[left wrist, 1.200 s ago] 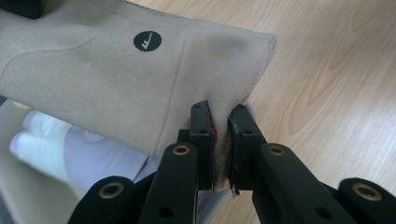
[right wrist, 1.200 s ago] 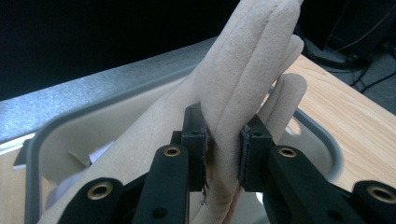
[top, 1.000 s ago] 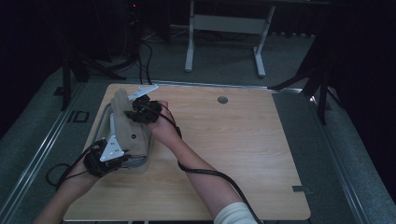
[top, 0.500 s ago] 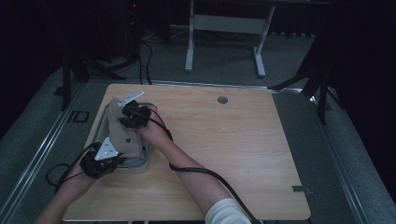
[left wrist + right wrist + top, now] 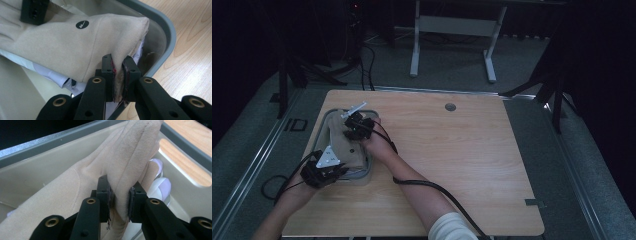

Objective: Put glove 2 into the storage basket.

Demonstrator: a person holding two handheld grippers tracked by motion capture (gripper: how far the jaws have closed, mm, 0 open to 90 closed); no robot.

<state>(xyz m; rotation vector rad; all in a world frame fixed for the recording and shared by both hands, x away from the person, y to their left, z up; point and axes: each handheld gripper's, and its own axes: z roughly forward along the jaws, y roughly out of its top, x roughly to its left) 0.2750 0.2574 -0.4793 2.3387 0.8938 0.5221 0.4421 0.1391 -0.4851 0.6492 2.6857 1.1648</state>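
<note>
Up close, black logo dot (image 5: 82, 24) on glove (image 5: 62, 47).

- One beige glove (image 5: 62, 42)
- One grey tray (image 5: 368, 172)
- One wooden table (image 5: 472, 160)
- Two grippers: left gripper (image 5: 119, 75), right gripper (image 5: 120, 200)
- One white-lilac cloth (image 5: 160, 186)

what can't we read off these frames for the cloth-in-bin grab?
- High view: beige cloth and grey bin too small; grips hidden under left gripper and right gripper.
- Left gripper view: white item under the cloth mostly covered; round black logo too small to read.
- Right gripper view: pale lilac item half hidden by the cloth; bin floor covered.
</note>
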